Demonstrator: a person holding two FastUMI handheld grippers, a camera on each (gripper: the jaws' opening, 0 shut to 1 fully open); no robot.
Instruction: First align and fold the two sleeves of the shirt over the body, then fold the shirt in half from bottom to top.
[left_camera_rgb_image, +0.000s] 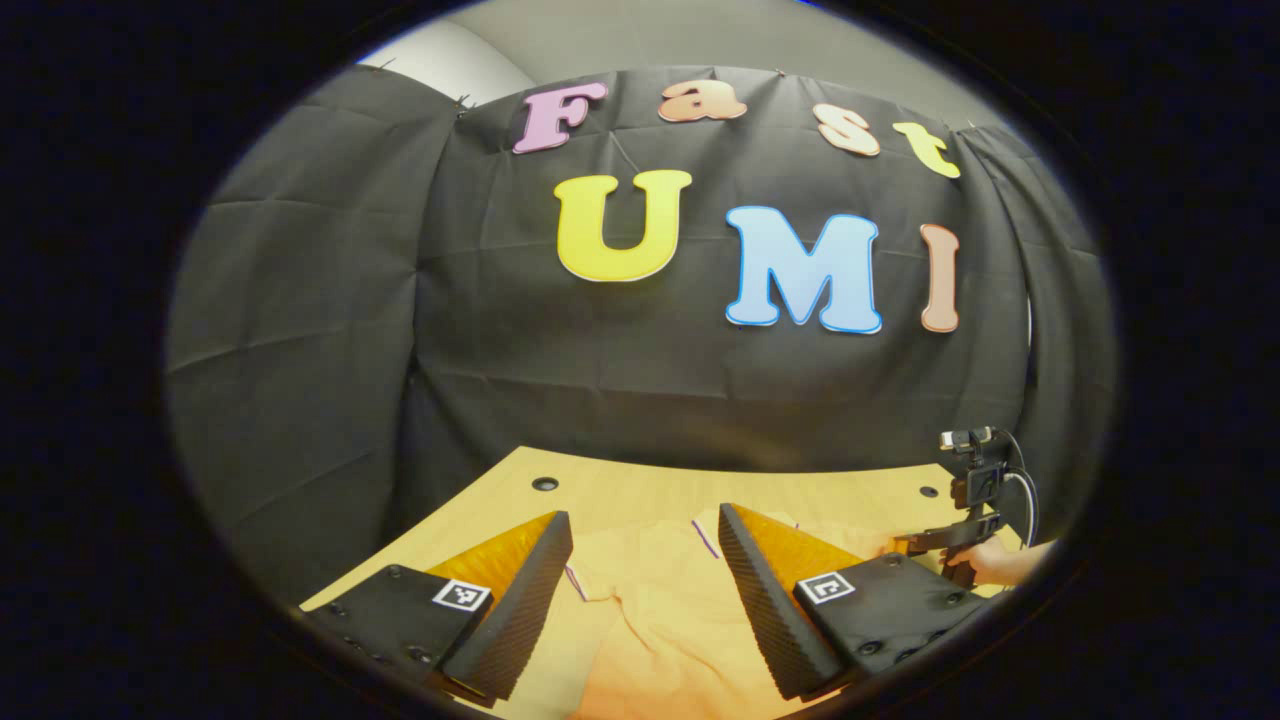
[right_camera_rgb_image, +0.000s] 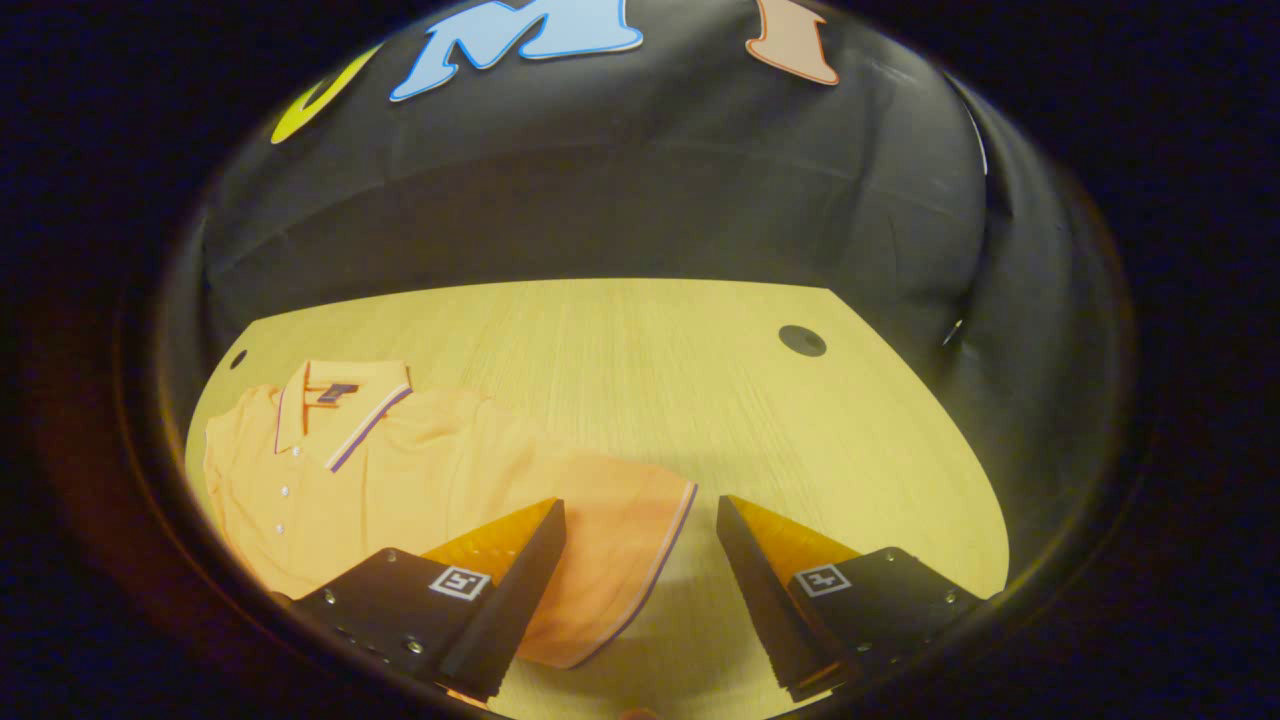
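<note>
Black cloth walls off the booth on all sides, and a pale wooden counter (left_camera_rgb_image: 640, 490) carries the work.

Left gripper view: we see the left gripper (left_camera_rgb_image: 645, 600) low over the counter with its fingers spread wide and nothing between them. The orange shirt (left_camera_rgb_image: 650, 600) lies flat beneath and ahead of the gap, with a striped trim edge visible just beside each finger. We cannot tell from this view which part of the shirt is below. At the right edge we see the right gripper (left_camera_rgb_image: 950, 540), held by a hand (left_camera_rgb_image: 1005, 562), near the far side of the shirt.

Right gripper view: we see the right gripper (right_camera_rgb_image: 640, 590) with its fingers likewise apart and empty. The shirt (right_camera_rgb_image: 420, 470) lies face up on the counter (right_camera_rgb_image: 700, 360), collar (right_camera_rgb_image: 340, 405) toward the booth wall and button placket showing. One short sleeve (right_camera_rgb_image: 620, 540) extends outward from the body, flat on the counter. Its striped cuff lies in the gap between the fingers, closer to the left-hand finger, and is not gripped.

Progress assessment: we judge the task to be at its start. The visible sleeve is not yet folded over the body. The opposite sleeve lies beyond this view, so we cannot confirm its state. The bottom-to-top fold is not yet done, as far as the collar and chest area show. Remaining steps: grip and fold both sleeves, then fold the hem up to the collar.
</note>
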